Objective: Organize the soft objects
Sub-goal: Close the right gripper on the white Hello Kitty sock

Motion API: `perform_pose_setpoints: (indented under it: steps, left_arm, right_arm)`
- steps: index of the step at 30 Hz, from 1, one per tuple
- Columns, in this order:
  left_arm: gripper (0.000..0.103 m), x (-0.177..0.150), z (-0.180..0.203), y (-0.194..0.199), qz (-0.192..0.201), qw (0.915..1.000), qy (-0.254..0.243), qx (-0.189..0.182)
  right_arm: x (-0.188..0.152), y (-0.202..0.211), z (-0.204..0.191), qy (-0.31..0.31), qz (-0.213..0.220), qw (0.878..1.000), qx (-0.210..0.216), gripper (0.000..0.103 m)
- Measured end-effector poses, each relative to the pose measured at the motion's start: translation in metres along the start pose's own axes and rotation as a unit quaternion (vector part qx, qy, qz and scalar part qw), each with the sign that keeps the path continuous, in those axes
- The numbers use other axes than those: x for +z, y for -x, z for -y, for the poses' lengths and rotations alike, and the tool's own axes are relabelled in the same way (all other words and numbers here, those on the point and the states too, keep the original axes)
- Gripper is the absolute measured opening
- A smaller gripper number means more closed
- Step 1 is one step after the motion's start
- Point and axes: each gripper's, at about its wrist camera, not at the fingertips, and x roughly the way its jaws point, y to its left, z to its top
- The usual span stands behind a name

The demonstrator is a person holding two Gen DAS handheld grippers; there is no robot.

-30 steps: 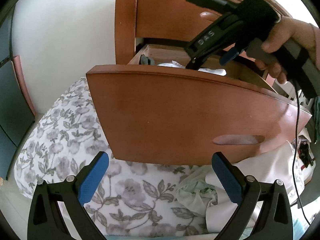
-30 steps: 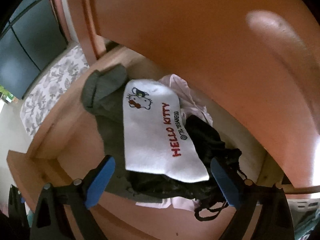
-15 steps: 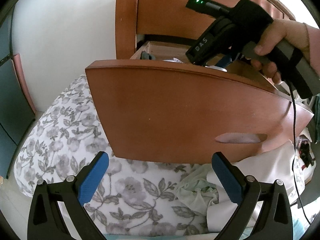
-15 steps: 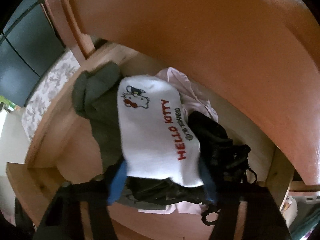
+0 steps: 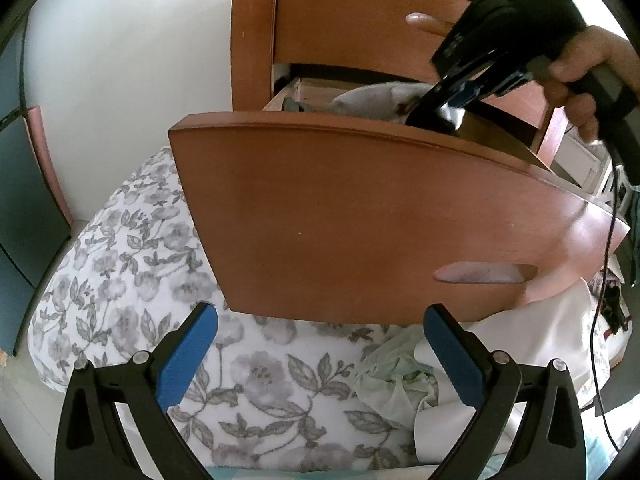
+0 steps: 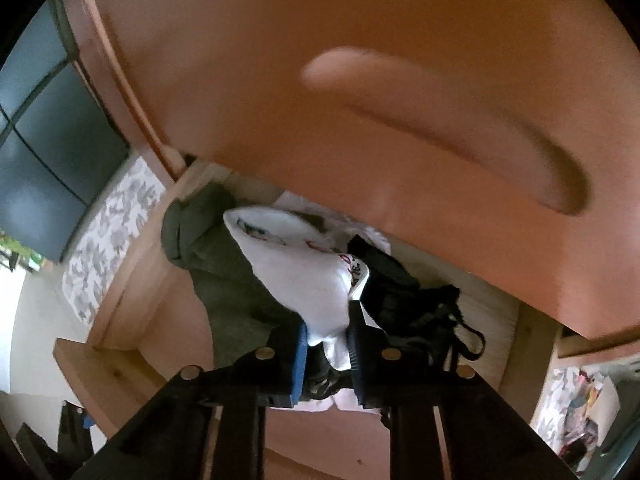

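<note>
A white sock [image 6: 304, 276] with red lettering lies on top of a pile in the open wooden drawer [image 6: 132, 280]. My right gripper [image 6: 328, 332] points steeply down into the drawer. Its jaws are closing and both blue pads pinch the sock's near end, which bunches up between them. In the left wrist view the right gripper [image 5: 440, 108] reaches over the drawer front [image 5: 360, 220], and the sock [image 5: 372, 98] shows just behind it. My left gripper [image 5: 320, 312] is open and holds nothing, low in front of the drawer above the bed.
Under the sock lie a grey-green garment [image 6: 212, 256], a black strappy garment [image 6: 400, 292] and a pale pink one [image 6: 348, 400]. The upper drawer front overhangs closely. A floral bedspread [image 5: 120, 260] and a pale green cloth [image 5: 392, 376] lie below the drawer.
The right gripper's jaws went from wide open to pinching the white sock, and it rose and rolled, lifting and crumpling the sock. The left gripper stayed where it was, still open.
</note>
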Motion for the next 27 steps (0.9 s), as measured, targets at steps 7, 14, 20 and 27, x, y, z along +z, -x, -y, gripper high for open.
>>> perform_pose_setpoints:
  steps: [7, 14, 20, 27]
  left_arm:
    - [0.102, -0.001, 0.001, -0.001, -0.003, 1.0, -0.002, 0.002]
    - [0.102, -0.002, 0.003, -0.001, -0.002, 1.0, -0.006, 0.005]
    - [0.102, -0.001, 0.003, -0.002, -0.003, 1.0, -0.006, 0.006]
    - [0.102, -0.001, 0.002, -0.002, -0.004, 1.0, -0.005, 0.005]
  right_arm:
    - [-0.022, 0.031, 0.013, -0.046, 0.032, 0.998, 0.028, 0.018]
    - [-0.037, 0.043, 0.007, -0.035, 0.018, 0.998, 0.039, 0.018]
    - [-0.05, 0.023, -0.01, -0.012, -0.021, 0.999, 0.038, 0.023]
    - [-0.042, 0.019, -0.022, 0.008, -0.02, 0.999, 0.024, 0.051]
